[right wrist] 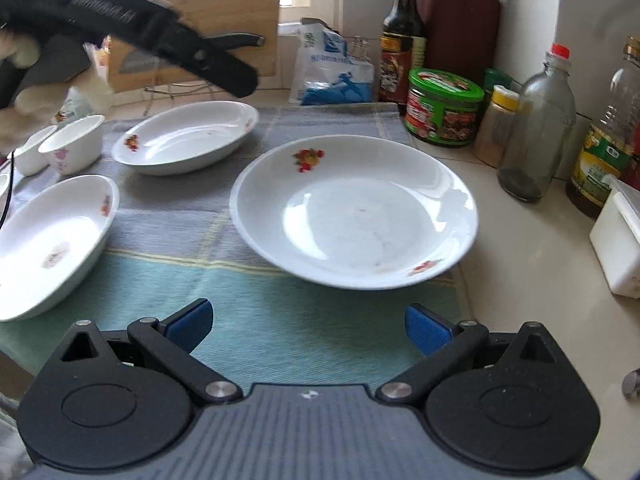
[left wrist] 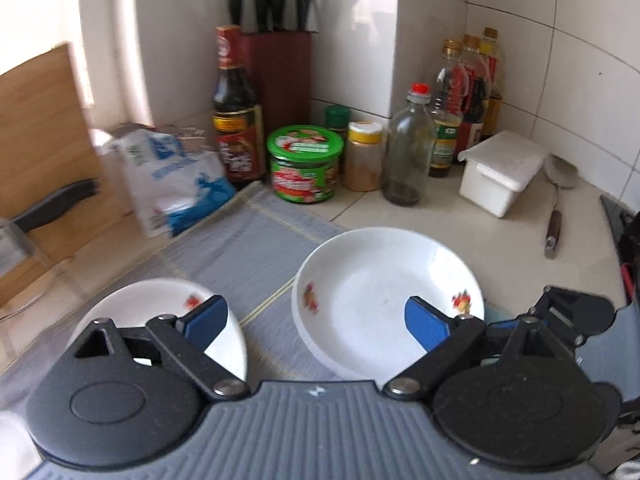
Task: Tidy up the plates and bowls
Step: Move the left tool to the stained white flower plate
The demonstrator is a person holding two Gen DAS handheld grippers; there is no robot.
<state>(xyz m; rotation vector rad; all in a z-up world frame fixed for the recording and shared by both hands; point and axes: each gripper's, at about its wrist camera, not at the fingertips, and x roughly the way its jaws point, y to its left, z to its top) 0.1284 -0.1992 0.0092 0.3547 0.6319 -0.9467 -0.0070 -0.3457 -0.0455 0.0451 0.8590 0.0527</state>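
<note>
**Both grippers wide open over the plates**

The left gripper (left wrist: 316,320) is hovering with its blue pads spread wide, holding nothing, above the round white floral plate (left wrist: 386,300) sitting at the right edge of the grey-and-green striped cloth (left wrist: 256,248). The right gripper (right wrist: 308,326) is gaping just as wide, empty, short of that plate (right wrist: 354,212). Two white oval dishes (right wrist: 186,136) (right wrist: 52,240) are lying empty towards the cloth's left side, small white floral bowls (right wrist: 72,148) beyond them.

glossy white plate (right wrist: 354,212), matt woven cloth mat (right wrist: 280,320)
</note>
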